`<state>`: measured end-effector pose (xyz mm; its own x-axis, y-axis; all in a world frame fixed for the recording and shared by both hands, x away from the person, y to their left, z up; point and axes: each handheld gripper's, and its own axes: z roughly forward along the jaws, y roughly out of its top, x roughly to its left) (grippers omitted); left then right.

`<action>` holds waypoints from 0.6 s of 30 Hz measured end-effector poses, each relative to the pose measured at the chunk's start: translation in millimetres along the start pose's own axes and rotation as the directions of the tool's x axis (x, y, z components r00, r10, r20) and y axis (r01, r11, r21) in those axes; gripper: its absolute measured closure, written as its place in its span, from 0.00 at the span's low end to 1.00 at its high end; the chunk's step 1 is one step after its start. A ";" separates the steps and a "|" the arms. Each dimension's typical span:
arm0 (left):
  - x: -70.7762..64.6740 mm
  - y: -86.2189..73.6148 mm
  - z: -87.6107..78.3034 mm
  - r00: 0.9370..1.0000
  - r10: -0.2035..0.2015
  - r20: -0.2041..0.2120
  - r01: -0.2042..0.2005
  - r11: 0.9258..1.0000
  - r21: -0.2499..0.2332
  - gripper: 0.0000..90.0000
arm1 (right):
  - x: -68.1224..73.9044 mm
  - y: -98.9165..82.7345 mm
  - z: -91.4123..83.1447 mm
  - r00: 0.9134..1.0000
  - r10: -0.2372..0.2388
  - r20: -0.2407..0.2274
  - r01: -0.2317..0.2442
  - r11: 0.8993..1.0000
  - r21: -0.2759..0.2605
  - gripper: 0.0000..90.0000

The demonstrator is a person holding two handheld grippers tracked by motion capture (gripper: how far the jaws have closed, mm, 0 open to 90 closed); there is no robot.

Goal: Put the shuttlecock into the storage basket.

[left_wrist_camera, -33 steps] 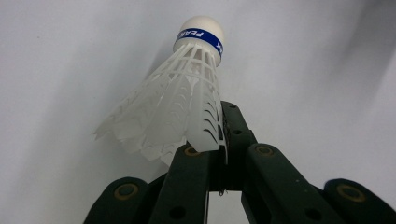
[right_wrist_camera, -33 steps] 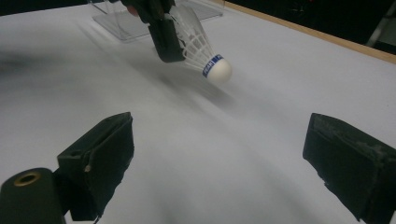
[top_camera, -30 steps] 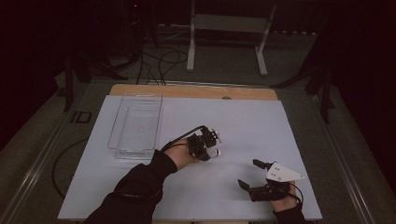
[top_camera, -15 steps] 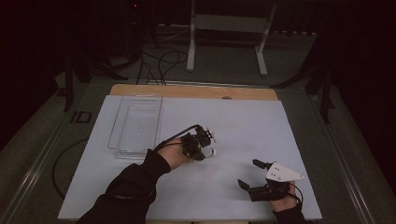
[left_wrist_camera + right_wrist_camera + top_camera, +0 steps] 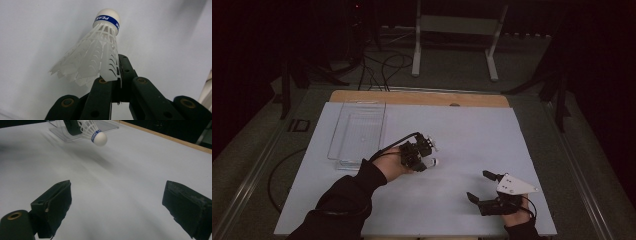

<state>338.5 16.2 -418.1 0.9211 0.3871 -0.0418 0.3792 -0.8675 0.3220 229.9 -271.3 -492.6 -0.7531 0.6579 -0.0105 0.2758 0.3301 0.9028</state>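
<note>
Slightly shifted toward the clear plastic tray (image 5: 358, 131), the left gripper (image 5: 416, 152) is clamped on a white plastic shuttlecock (image 5: 96, 53) with blue-banded cork, carried above the white table (image 5: 462, 145); right gripper (image 5: 482, 189) is parked wide open; placing probably needed next

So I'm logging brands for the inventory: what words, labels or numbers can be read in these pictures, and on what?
"PEAK": white letters on the blue band around the white cork head of the white plastic shuttlecock, held by its skirt in the left claw; the word may run on around the band.
Same band in the right gripper view: lettering too blurred to read.
No other text is legible.
</note>
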 end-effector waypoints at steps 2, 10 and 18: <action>0.5 -1.9 -3.5 1.000 -0.003 0.002 0.003 1.000 -0.003 1.00 | 0.0 0.1 0.1 1.000 -0.002 0.000 0.002 1.000 0.000 0.10; 2.1 -8.2 -16.1 1.000 0.000 -0.012 0.000 1.000 -0.008 1.00 | 0.3 0.2 0.2 1.000 -0.002 0.001 0.002 1.000 0.001 0.10; 6.1 -15.7 -28.7 1.000 -0.008 -0.013 0.007 1.000 -0.020 1.00 | 0.7 0.5 0.3 1.000 -0.004 0.003 0.004 1.000 0.000 0.10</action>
<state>335.7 41.1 -396.3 0.9170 0.3977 -0.0322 0.3841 -0.8582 0.3406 229.8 -270.4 -492.3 -0.7523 0.6586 -0.0153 0.2730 0.3328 0.9026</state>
